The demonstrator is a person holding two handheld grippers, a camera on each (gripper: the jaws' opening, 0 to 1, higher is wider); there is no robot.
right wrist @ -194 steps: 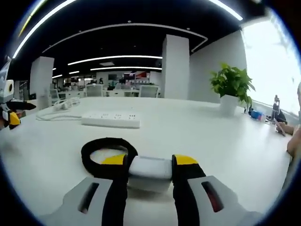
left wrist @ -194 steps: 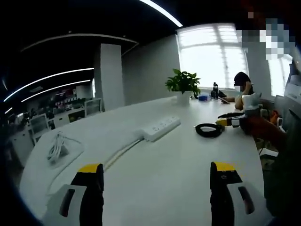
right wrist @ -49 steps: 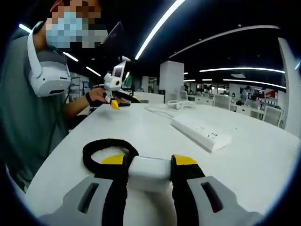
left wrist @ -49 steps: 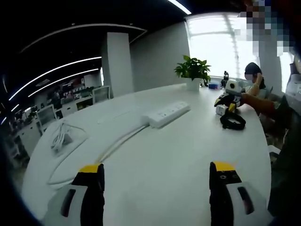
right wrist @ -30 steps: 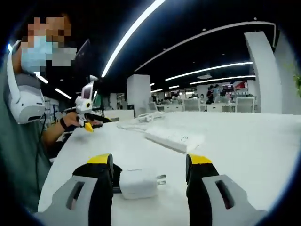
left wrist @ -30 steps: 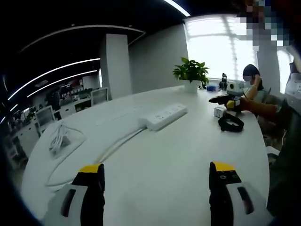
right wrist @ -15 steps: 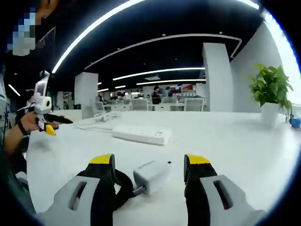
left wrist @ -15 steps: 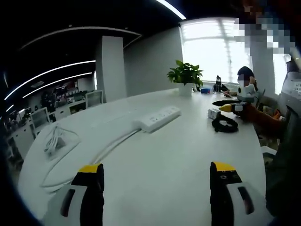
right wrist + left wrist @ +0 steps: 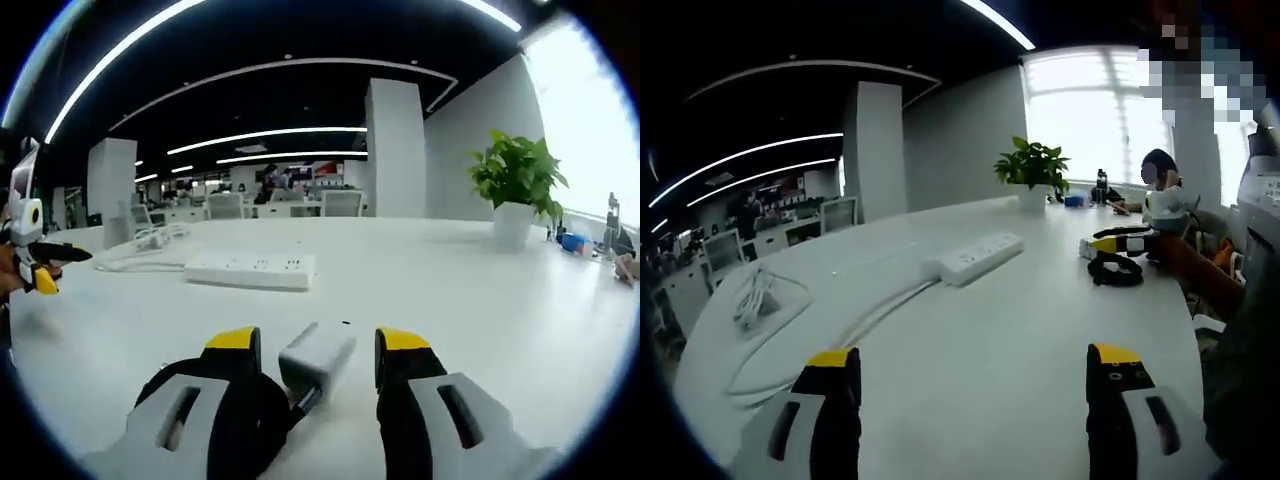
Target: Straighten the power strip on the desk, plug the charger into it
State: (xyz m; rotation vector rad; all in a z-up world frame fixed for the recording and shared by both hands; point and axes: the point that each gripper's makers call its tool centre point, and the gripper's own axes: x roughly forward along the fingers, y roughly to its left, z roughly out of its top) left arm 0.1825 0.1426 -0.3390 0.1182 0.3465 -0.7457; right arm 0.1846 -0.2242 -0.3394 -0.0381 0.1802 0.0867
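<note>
White power strip (image 9: 973, 258) lies flat on the desk (image 9: 1020, 350), and nothing is plugged into it; both steps of your task are, by the look of it, not yet done. Whether the strip already sits straight cannot be judged from these views.

Locate the charger (image 9: 316, 358) well short of the strip, on the side nearer you. It rests on the desk between the jaws of your right gripper (image 9: 312, 352), angled, with its black coiled cable (image 9: 235, 415) trailing toward you. The jaws stand apart around the charger; neither is seen pressing on it.

Your left gripper (image 9: 975, 368) hovers low over bare desk, well short of the strip, jaws wide apart and holding nothing. Its yellow tips point toward the strip. A loose white cable (image 9: 755, 300) lies to the left of the strip; a potted plant (image 9: 1031, 175) stands beyond it.
</note>
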